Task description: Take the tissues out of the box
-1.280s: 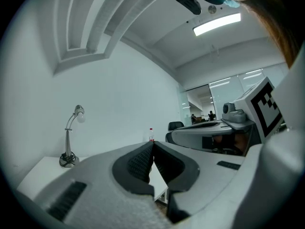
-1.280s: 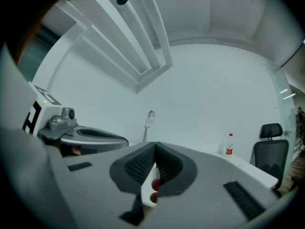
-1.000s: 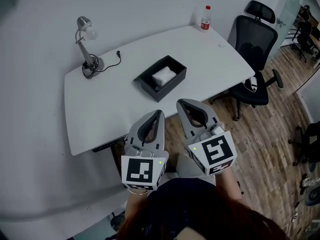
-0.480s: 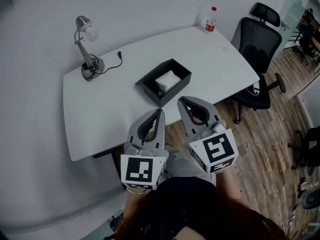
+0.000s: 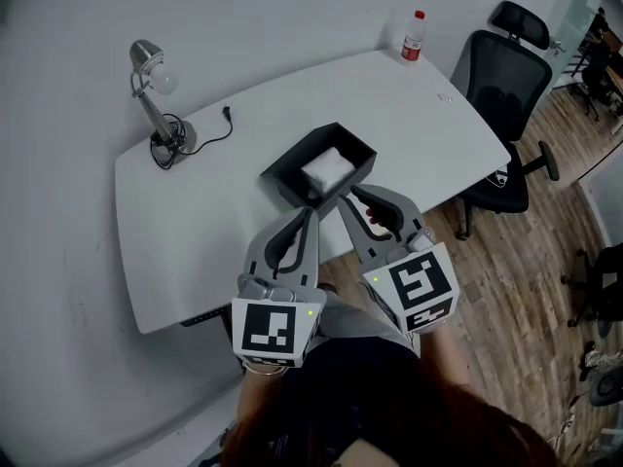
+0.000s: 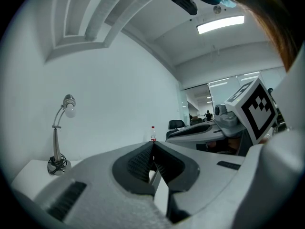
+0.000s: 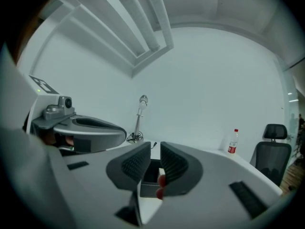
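Progress on the task is nil, as far as the views show. The tissues (image 5: 328,168) lie inside the black box (image 5: 282,188), and none of them is out on the counter (image 5: 195,232). The box is open at the top, with no lid in sight, and stands near the counter's front edge, turned at an angle to it. The white bundle is the only thing in it. It sits toward the far side of the box floor, and dark bare floor shows on its near side. Whether it is a wrapped pack or loose sheets I cannot tell.

The left tongs (image 5: 311,214) are clenched, tip against tip, with nothing between them. They hang just short of the box's near wall, over the counter's edge. The right tongs (image 5: 343,200) are parted by a narrow gap and carry nothing. In the right gripper view the box shows through that gap. Their tips are close to the box's near rim but not inside it.

Everything is left to do: reach into the box, close on the tissues, lift them clear of the walls and set them down. The right tongs look the better placed, though their gap will likely have to widen for a bundle of that breadth.

One other container stands on the counter, a bottle (image 5: 415,35) with a red cap at the far corner. Its contents cannot be made out.
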The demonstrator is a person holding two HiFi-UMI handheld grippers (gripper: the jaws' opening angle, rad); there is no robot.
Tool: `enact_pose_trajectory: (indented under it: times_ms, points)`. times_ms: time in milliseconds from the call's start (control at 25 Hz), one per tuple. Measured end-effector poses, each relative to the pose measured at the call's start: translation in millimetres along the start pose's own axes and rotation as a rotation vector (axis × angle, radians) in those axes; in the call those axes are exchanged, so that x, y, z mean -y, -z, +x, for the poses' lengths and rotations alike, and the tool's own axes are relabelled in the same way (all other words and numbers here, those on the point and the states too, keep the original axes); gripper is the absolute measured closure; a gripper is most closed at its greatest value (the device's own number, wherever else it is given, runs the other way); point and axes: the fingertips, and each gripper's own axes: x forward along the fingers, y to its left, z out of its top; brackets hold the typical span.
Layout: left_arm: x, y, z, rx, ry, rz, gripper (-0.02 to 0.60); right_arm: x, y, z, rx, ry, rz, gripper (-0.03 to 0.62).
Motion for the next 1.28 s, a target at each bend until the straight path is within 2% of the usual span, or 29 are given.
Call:
enact_pose_trajectory:
  times_ms: [80, 320, 480, 640, 880, 1000, 1160, 1280]
  points:
    - [-6, 1, 7, 0.003, 0.006, 0.022, 0.557, 5, 2, 7, -0.009, 0.001, 0.001, 0.516]
    - [-22, 1, 25, -0.003, 0.01, 0.016, 0.557, 15, 10, 31, -0.062, -0.017, -0.004, 0.474]
    - [-30, 1, 35, -0.017, 0.003, -0.024, 0.557, 16, 20, 47, -0.106, -0.042, -0.013, 0.436]
    - [-44, 9, 45, -0.019, 0.002, 0.008, 0.557, 20, 29, 62, -0.145, -0.063, -0.015, 0.41]
    - [-58, 12, 59, -0.045, -0.02, -0.047, 0.557, 23, 47, 85, -0.22, -0.089, -0.03, 0.367]
    - [-68, 18, 66, -0.052, -0.024, -0.041, 0.557, 25, 58, 97, -0.263, -0.105, -0.037, 0.353]
    - [-77, 24, 74, -0.072, -0.034, -0.071, 0.557, 26, 75, 111, -0.327, -0.126, -0.042, 0.344]
    - [-87, 33, 79, -0.078, -0.037, -0.058, 0.557, 28, 86, 120, -0.374, -0.13, -0.049, 0.336]
